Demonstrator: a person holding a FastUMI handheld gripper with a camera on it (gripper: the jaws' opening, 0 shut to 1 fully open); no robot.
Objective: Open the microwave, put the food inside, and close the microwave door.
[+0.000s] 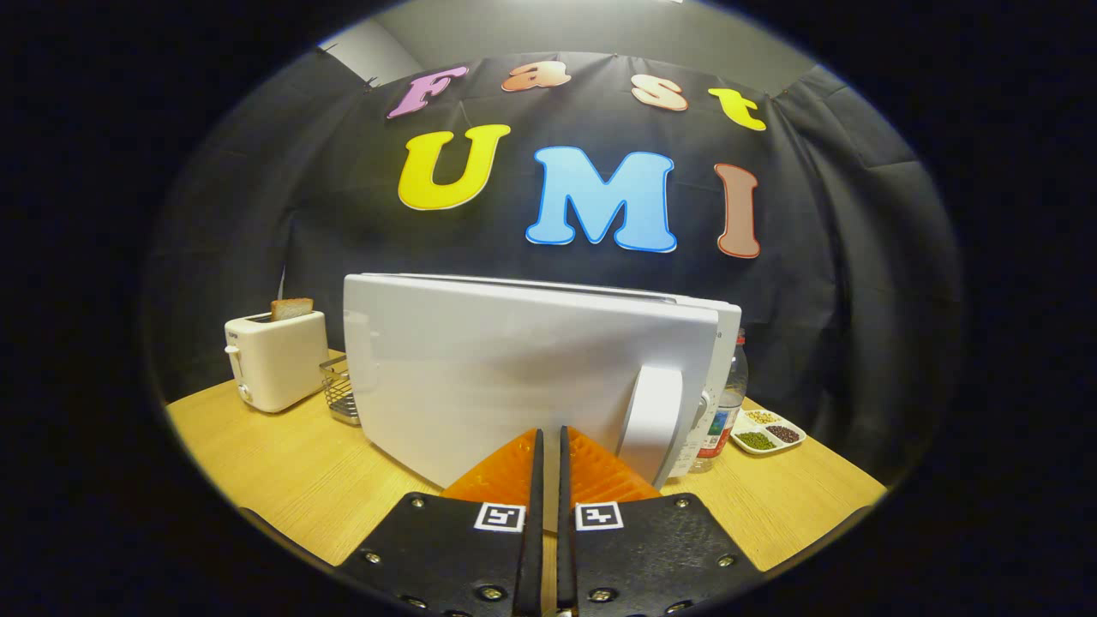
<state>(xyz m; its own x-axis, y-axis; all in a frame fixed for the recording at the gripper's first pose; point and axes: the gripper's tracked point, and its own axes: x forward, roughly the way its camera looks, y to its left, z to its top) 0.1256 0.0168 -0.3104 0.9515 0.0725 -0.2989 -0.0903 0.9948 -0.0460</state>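
While pressed up against the white microwave door (514,377), claw (549,446) drawn nearly together with only a thin slit between the fingers, holding nothing. Looks late in the task: door nearly or fully home against the microwave body (727,343), handle (651,420) just right of the fingertips; cannot tell from here whether latched. No food seen outside near the claw, so probably already inside, though the cavity is hidden. Left, by this reading: a last push to seat the door. Elsewhere on the wooden surface (283,480): toaster (276,360) with a bread slice (291,308), wire rack (341,390), bottle (730,398), sectioned dish of beans (769,431).
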